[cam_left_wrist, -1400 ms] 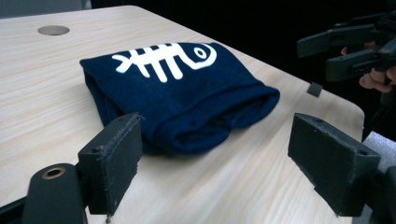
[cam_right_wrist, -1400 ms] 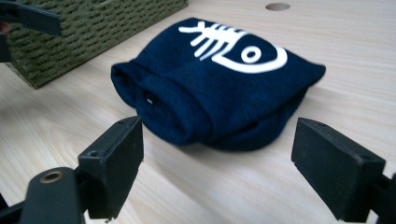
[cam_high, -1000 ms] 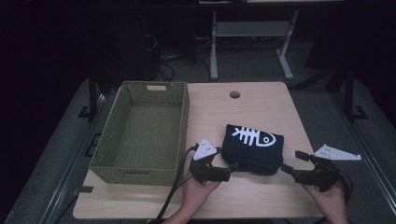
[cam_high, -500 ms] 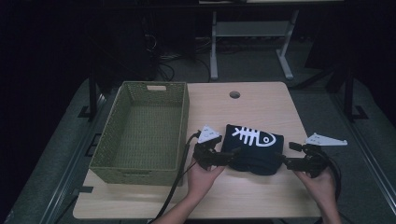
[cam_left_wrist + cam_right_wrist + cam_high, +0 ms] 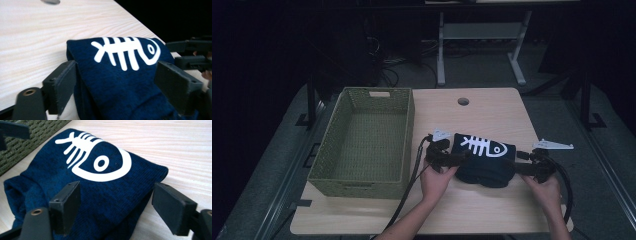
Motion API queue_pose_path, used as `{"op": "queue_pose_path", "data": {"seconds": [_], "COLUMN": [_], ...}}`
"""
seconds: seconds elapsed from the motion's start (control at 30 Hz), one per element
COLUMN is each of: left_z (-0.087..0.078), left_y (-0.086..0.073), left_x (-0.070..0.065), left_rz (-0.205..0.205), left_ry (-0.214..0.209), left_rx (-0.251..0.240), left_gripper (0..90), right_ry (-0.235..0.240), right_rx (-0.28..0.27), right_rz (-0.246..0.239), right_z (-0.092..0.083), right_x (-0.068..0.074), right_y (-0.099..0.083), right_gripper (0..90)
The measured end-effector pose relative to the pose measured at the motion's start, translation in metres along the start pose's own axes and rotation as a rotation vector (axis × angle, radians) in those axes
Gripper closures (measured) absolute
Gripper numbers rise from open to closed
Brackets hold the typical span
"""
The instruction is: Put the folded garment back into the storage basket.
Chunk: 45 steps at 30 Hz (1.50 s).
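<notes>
Item one: folded navy cloth [image 5: 484, 159] with a white fish-skeleton print, lying on your pale wooden surface [image 5: 492, 107], right of centre and toward your edge. Its left end sits just beside the basket, not touching it as far as the high view shows.

Item two: your left gripper [image 5: 457, 159], at the cloth's left end. In the left gripper view its jaws stand spread to either side of the cloth [image 5: 120, 82]; the left pad lies right at the fold's edge, the right pad appears clear of the fabric, though the close angle makes that hard to confirm.

Item three: your right gripper [image 5: 518, 167], at the cloth's right end. Its jaws have just been closing a little, yet remain spread, with the cloth [image 5: 100, 182] between them; the right pad sits beside the cloth over bare wood, not pressing on it.

Item four: woven green basket [image 5: 362, 145], rectangular, on the left half of the surface.

Item five: round hole [image 5: 463, 101] in the surface, near the far edge.
</notes>
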<state>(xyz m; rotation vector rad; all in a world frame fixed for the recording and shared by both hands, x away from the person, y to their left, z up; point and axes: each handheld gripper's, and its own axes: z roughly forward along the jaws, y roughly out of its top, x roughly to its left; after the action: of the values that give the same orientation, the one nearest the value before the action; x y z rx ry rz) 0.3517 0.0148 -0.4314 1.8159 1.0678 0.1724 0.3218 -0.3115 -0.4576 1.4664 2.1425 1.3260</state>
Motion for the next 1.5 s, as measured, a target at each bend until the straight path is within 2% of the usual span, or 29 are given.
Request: {"op": "queue_pose_path", "data": {"seconds": [0.1,0.2,0.33,0.43,0.53,0.67,0.8,1.0,1.2,1.3,1.37,1.5], "left_z": [0.006,0.014,0.024,0.026,0.028,0.034,0.036,0.039,0.042,0.044,0.043,0.042], "left_y": [0.0,-0.001,-0.007,-0.01,-0.011,-0.013,-0.012,-0.011,-0.013,-0.015,-0.014,-0.013], "left_x": [0.007,0.015,0.018,0.013,0.011,0.01,0.009,0.012,0.01,0.01,0.012,0.011], "left_rz": [-0.034,-0.091,-0.126,-0.104,-0.103,-0.104,-0.09,-0.098,-0.096,-0.112,-0.118,-0.135], "left_ry": [0.016,0.015,0.008,0.006,0.006,0.036,0.04,0.031,0.012,-0.005,-0.022,-0.048], "left_rx": [0.015,0.05,0.096,0.098,0.084,0.117,0.116,0.13,0.137,0.14,0.155,0.153], "left_gripper": [21.6,23.2,24.4,26.6,29.2,32.0,34.7,42.8,52.1,60.1,67.4,73.0], "right_ry": [0.01,0.001,-0.011,-0.014,-0.009,0.003,0.008,0.004,-0.001,-0.001,0.011,0.035], "right_rx": [-0.004,0.01,0.016,0.023,0.03,0.059,0.07,0.079,0.087,0.093,0.1,0.09], "right_rz": [0.011,0.028,0.029,0.041,0.056,0.059,0.074,0.074,0.07,0.071,0.068,0.088], "right_z": [0.001,0.004,0.004,0.005,0.005,0.008,0.009,0.012,0.015,0.016,0.017,0.014], "right_x": [-0.003,-0.005,-0.006,-0.008,-0.01,-0.008,-0.009,-0.006,-0.004,-0.003,-0.002,-0.004], "right_y": [-0.003,-0.006,-0.007,-0.008,-0.008,-0.009,-0.009,-0.01,-0.011,-0.011,-0.011,-0.011], "right_gripper": [26.7,28.8,31.5,34.7,38.8,44.1,47.1,54.1,58.4,65.9,70.8,73.6]}}
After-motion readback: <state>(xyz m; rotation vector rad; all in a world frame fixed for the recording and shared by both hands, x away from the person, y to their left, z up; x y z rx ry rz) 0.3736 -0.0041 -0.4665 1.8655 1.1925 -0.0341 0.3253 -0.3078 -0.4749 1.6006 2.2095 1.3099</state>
